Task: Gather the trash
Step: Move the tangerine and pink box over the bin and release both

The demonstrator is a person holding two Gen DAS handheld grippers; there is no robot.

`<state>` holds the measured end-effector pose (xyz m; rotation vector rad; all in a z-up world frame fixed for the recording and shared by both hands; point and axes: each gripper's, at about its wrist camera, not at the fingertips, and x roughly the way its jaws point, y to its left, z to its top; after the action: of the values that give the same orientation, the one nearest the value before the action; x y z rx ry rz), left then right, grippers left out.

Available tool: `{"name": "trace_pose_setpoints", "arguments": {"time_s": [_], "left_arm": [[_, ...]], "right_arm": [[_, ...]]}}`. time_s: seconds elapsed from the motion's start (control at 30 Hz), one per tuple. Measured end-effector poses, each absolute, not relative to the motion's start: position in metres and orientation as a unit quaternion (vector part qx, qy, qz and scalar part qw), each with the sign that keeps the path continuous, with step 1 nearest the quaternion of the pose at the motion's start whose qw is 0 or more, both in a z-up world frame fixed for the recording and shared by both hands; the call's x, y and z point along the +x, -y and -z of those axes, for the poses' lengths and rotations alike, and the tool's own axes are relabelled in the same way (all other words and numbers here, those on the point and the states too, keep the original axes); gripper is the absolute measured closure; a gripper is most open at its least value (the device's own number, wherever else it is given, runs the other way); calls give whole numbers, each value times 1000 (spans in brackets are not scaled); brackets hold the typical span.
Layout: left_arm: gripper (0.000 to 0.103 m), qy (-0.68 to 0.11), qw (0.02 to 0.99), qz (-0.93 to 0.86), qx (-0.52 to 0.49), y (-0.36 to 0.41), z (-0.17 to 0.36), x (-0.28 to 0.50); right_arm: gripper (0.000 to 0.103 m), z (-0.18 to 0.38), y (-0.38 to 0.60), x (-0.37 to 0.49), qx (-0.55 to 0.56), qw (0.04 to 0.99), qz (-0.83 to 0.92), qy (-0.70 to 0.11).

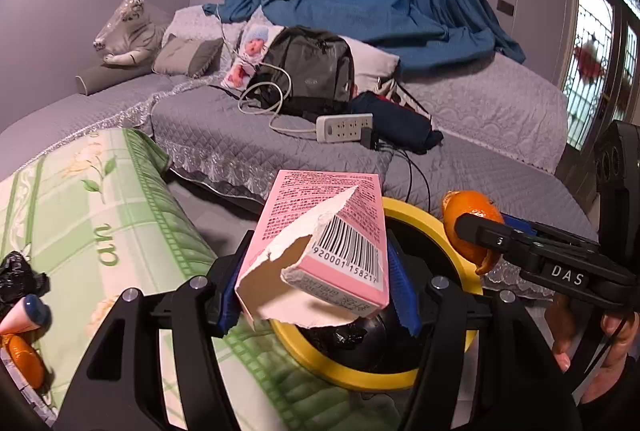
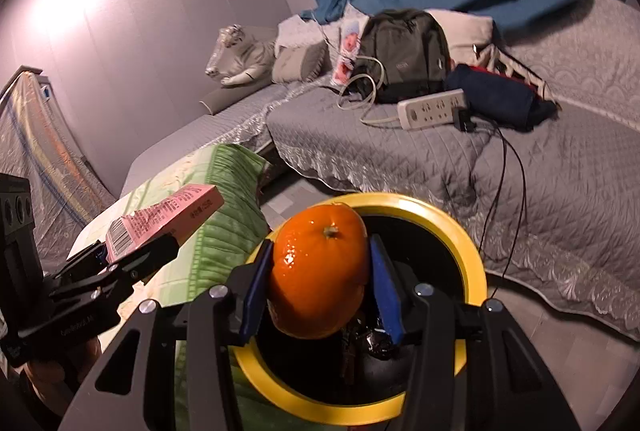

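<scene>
My left gripper is shut on a torn pink carton and holds it over the yellow-rimmed bin lined with a black bag. My right gripper is shut on an orange peel and holds it above the same bin. In the left wrist view the right gripper with the peel sits at the right. In the right wrist view the left gripper with the carton sits at the left. A black scrap lies inside the bin.
A green floral cloth covers a table at the left, with a black wrapper, a pink tube and an orange piece on it. A grey sofa behind holds a backpack, a power strip and cables.
</scene>
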<state>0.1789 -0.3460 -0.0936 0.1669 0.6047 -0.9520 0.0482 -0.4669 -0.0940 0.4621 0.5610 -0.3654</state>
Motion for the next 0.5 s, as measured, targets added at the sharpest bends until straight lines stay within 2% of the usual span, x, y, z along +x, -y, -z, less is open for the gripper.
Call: {"name": "trace_pose_setpoints", "arguments": {"time_s": [0.5], "left_arm": [[44, -333, 829, 440, 88, 376, 127, 190]], "right_arm": [[58, 138, 505, 56, 318, 877, 189, -308]]}}
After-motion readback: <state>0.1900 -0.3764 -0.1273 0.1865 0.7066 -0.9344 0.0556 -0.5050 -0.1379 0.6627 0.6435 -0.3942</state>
